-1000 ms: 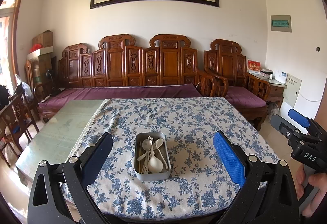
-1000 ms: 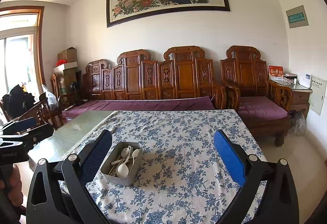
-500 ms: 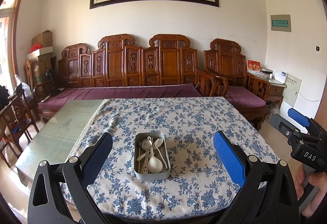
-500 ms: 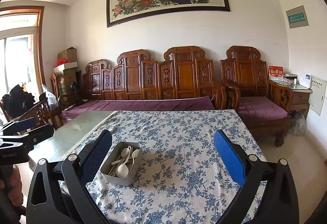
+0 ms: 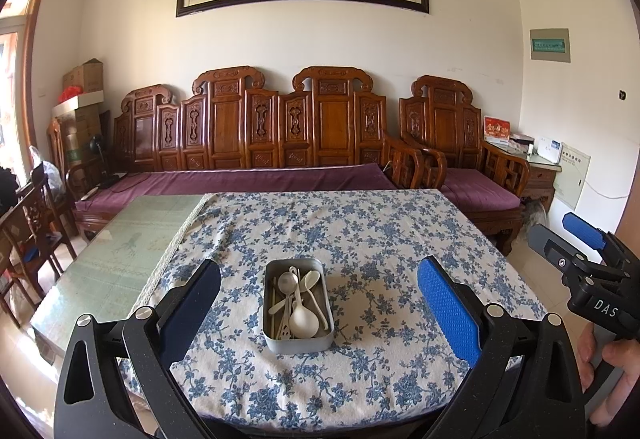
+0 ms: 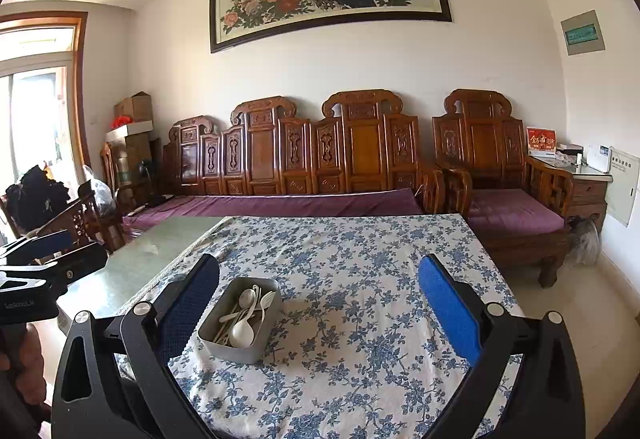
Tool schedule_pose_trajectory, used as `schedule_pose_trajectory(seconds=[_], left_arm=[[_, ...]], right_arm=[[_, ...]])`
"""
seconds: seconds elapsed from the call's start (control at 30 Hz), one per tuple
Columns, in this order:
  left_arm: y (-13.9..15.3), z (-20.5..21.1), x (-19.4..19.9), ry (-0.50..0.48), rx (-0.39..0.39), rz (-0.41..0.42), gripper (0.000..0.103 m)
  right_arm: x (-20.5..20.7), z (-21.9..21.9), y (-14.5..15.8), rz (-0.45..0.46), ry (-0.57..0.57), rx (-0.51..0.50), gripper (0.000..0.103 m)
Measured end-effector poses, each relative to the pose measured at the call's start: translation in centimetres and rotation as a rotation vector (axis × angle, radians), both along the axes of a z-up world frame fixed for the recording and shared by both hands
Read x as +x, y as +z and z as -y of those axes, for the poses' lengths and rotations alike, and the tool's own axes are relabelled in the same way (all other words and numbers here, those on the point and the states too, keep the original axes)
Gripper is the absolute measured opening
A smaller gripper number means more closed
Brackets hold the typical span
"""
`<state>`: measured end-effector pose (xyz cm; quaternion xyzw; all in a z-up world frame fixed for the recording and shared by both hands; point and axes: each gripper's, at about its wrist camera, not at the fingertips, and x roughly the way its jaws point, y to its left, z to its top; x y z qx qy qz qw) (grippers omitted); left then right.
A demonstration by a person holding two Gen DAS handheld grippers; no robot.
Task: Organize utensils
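Left tool (image 5: pixel 318 309) spread wide, nothing between the blue pads, hovering off the near edge of the tabletop (image 5: pixel 400 239). Right tool (image 6: pixel 318 313) same: jaws fully apart, empty, also off the near edge, further toward the right side. Each tool shows up in the other's view: right one at the far right edge of the left wrist view with a hand (image 5: pixel 612 371) on its grip, left one at the far left edge of the right wrist view. Metal tin (image 5: pixel 297 305) sits on the blue floral tablecloth (image 5: pixel 360 379), near the near edge, roughly centred between the left tool's fingers; in the right wrist view it's just beside the left finger of the right tool, not touching. Utensils are all in the tin, piled loosely: a white soup spoon (image 5: pixel 303 321) with the bowl toward the near end, a metal spoon (image 5: pixel 288 281) with the bowl toward the far end, a smaller white spoon (image 5: pixel 311 279) next to it, a slotted piece (image 5: pixel 283 331) at the near-left corner of the tin, and what look like chopsticks along the tin's left wall, hard to confirm. Cloth covers the right part of the tabletop; left part is bare green glass (image 5: pixel 120 251). Carved wooden sofa (image 5: pixel 280 135) behind the far edge.
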<state>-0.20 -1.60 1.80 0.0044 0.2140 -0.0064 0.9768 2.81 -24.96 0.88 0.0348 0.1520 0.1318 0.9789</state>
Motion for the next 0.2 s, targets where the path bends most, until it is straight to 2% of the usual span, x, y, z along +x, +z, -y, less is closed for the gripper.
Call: schedule_pose_trajectory(seconds=[0.2], left_arm=[[-0.23, 0.08, 0.08, 0.001, -0.005, -0.002, 0.095]], right_arm=[[0.01, -0.01, 0.05, 0.000, 0.000, 0.000, 0.100]])
